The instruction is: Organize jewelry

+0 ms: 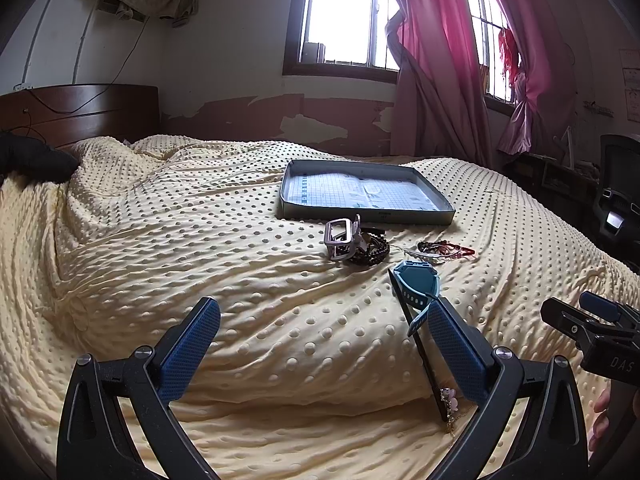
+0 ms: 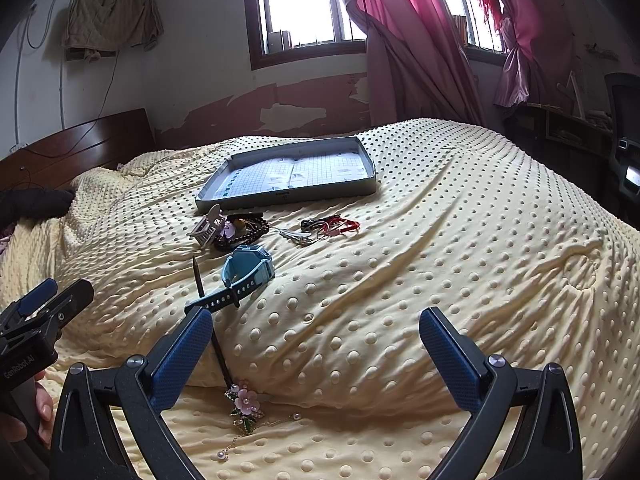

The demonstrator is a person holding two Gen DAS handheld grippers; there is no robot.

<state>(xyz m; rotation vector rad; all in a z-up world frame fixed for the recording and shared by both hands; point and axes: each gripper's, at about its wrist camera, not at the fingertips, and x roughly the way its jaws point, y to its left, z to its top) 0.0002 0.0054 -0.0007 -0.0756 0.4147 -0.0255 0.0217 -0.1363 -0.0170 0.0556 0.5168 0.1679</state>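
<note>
Both grippers, left (image 1: 323,322) and right (image 2: 316,330), hold jaws wide, gripping nothing.

Black hand-held gripper (image 1: 320,320), blue textured pads (image 1: 192,354)

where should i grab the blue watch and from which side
Grip the dark strap across its width, coming from above: it lies flat, stretching toward the grippers. The blue watch case is bulky and propped up. Keep off the hair stick beside it.
</note>
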